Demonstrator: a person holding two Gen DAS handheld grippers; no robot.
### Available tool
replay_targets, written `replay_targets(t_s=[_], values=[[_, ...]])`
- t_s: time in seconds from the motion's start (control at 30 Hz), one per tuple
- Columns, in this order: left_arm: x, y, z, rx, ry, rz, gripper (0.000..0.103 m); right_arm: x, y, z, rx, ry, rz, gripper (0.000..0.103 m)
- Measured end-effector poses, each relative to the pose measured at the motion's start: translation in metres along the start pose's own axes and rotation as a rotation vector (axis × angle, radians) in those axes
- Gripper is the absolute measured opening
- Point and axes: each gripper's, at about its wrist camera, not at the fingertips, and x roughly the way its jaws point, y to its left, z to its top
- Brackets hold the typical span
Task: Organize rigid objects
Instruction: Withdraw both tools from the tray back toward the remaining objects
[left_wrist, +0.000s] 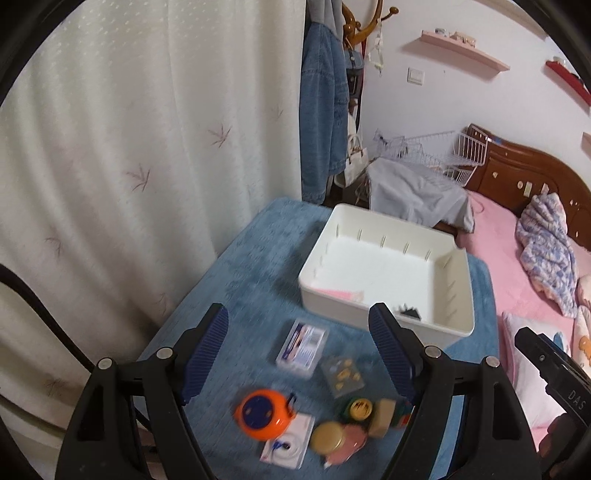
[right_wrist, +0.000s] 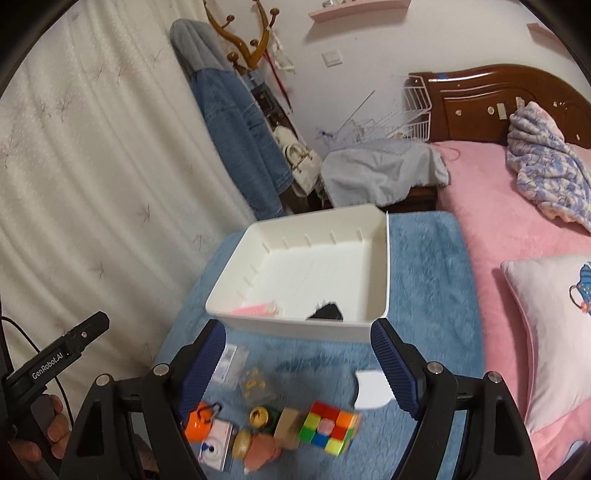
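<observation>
A white bin (left_wrist: 384, 325) stands on the blue mat (left_wrist: 251, 258), with a pink item (left_wrist: 343, 295) and a black item (left_wrist: 408, 313) lying in its near end. My left gripper (left_wrist: 299, 317) hovers open over a clear labelled box (left_wrist: 301, 343), a bag of yellow bits (left_wrist: 343, 374) and an orange tape measure (left_wrist: 264, 410). My right gripper (right_wrist: 298, 330) is open too, above a colourful puzzle cube (right_wrist: 328, 428), a wooden block (right_wrist: 290, 426) and a white card (right_wrist: 373, 389). Nothing sits between either pair of pads.
A gold-lidded jar (left_wrist: 327, 437), a white packet (left_wrist: 286, 443) and a green bottle (left_wrist: 358, 408) lie close together. A curtain (left_wrist: 129, 147) hangs left of the mat. A pink bed (right_wrist: 498, 221) with a pillow (right_wrist: 554, 332) runs along the right. A hand (right_wrist: 51, 424) holds the left gripper's body.
</observation>
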Motion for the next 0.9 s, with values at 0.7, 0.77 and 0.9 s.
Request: replay_targets(t_s=[0.7,0.77,0.9], values=[[0.032,0.072,-0.016,0.241,0.152,-0.259,0.081,0.011,0.070,-0.083,0.230,0.100,-0.159,0.082],[0.037,0.077,-0.018,0.285,0.170,-0.295,0.081,0.014,0.079,-0.089,0.273,0.093,-0.180,0.082],[0.050,0.085,-0.023,0.373,0.212,-0.376,0.081,0.024,0.091,-0.100,0.339,0.096,-0.206,0.082]])
